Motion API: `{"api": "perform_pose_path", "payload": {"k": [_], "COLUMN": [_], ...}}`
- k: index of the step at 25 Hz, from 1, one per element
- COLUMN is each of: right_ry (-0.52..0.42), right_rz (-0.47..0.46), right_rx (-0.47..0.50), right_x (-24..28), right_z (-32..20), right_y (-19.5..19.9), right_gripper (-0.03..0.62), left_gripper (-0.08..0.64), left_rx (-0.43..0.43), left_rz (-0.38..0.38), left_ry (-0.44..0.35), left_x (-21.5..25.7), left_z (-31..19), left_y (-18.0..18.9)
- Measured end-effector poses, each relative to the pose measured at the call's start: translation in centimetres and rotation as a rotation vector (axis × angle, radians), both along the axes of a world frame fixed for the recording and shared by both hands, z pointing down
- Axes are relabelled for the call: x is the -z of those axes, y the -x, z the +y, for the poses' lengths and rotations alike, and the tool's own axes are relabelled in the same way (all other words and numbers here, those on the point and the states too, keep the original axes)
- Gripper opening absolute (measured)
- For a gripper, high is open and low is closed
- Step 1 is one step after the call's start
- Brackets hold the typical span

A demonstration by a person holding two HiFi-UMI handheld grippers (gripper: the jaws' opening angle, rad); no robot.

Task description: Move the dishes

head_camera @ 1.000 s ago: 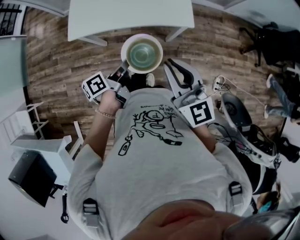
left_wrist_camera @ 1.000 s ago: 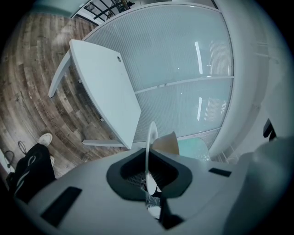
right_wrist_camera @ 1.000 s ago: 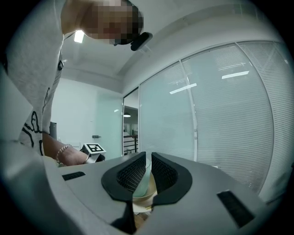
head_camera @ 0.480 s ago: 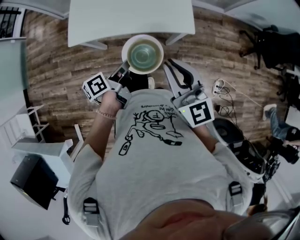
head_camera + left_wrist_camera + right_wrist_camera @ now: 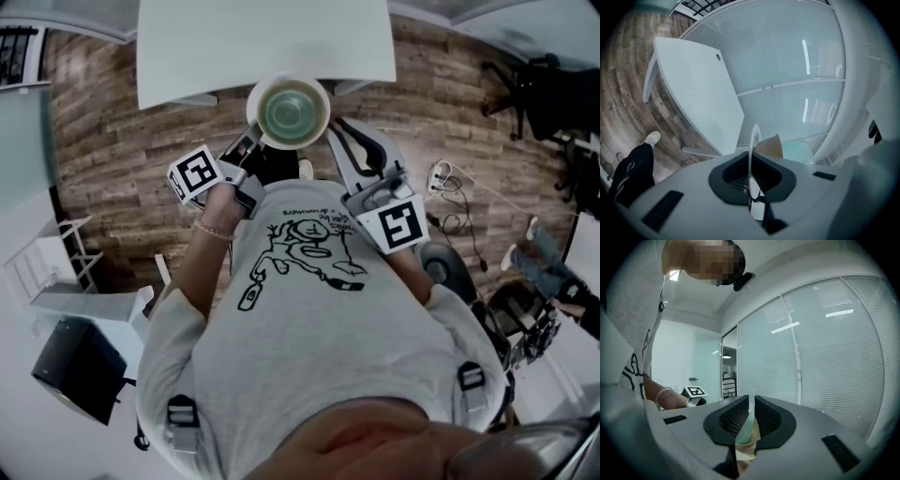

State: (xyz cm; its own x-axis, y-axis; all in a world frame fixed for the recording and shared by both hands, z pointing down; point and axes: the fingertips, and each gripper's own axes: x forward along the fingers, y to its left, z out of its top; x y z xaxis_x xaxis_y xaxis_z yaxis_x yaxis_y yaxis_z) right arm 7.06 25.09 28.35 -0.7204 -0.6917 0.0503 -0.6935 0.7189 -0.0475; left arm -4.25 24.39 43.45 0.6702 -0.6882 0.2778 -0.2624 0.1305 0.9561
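One pale green bowl, on cream-white plate

White surface on angled white legs, standing on a wood-plank floor, a white shoe on the planks beside it, white cables lying on the planks at right, black chair farther right, black box on pale flooring at lower left

No text can be read; the scribbled lettering printed on the grey cotton T-shirt is illegible.
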Motion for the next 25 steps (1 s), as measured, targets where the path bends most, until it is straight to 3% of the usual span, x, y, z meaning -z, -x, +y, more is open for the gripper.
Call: {"api": "perform_pose_path", "payload": {"k": [14, 25], "right_ry": [0.022, 0.037], "right_rz": [0.02, 0.048], "right_rx": [-0.015, -0.027], "right_x": [-0.4, -0.4], "right_z": [-8.6, -15.0], "right_y": [3.4, 7.8], "right_gripper": [0.043, 0.043], "left_gripper": [0.011, 0.011], "left_rx": [-0.029, -0.052], "left_rz": [0.023, 0.015], "left_ry": [0.021, 0.02], "left_x": [-0.6, -0.4], "left_z": [-8.6, -15.4], "left_y": [2.8, 7.1]}}
